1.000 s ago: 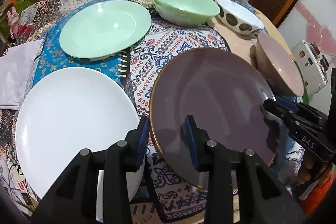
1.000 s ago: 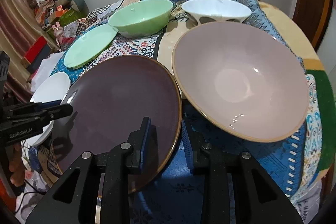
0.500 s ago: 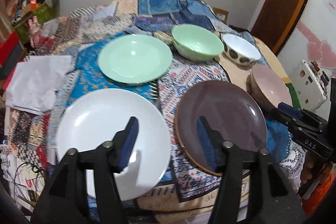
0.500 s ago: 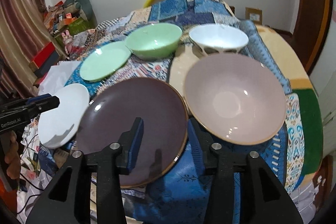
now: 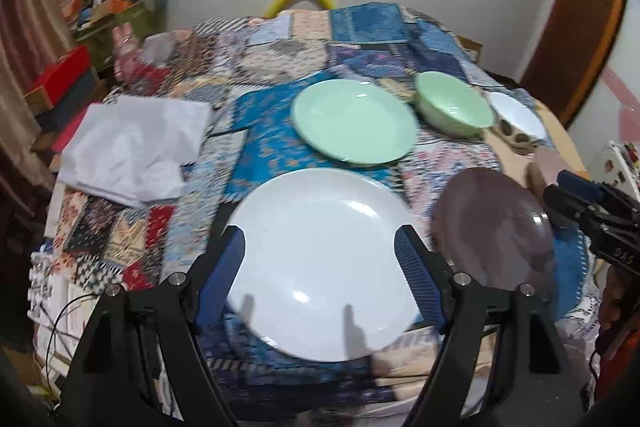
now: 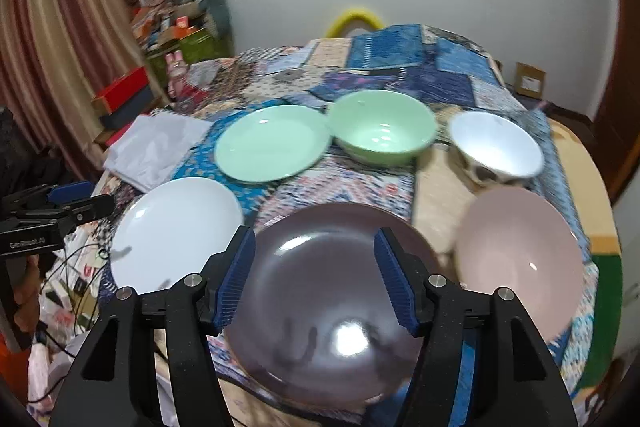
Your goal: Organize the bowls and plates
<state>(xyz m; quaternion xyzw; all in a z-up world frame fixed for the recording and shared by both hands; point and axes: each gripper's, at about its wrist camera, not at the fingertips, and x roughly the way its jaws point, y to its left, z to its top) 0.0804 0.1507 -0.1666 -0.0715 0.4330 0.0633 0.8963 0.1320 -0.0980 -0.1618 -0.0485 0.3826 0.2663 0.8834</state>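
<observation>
Patchwork cloth (image 6: 384,67) in blues and creams covers pretty much the whole table, and all the crockery sits on top of it. Along the near edge there's a white plate (image 5: 324,263) toward the left corner, then a dark brown plate (image 6: 332,307) beside it, then a pink bowl (image 6: 520,255) toward the right corner. Farther back runs a second row: a mint green plate (image 6: 272,143), a mint green bowl (image 6: 384,127) touching its rim or very nearly, and a white bowl with dark spots (image 6: 496,147) off to the right.

Left gripper (image 5: 320,267) hangs over the white plate with its jaws opening, already quite wide, nothing between the blue pads (image 5: 416,279). Right gripper (image 6: 316,279) hovers above the brown plate, jaws also opening, about medium width, and it isn't pinching anything either. Each gripper shows up at the edge of the other one's view.

A folded white cloth (image 5: 136,147) lies near the table's left edge. Both views are a bit smeared, so small details are hard to make out.
</observation>
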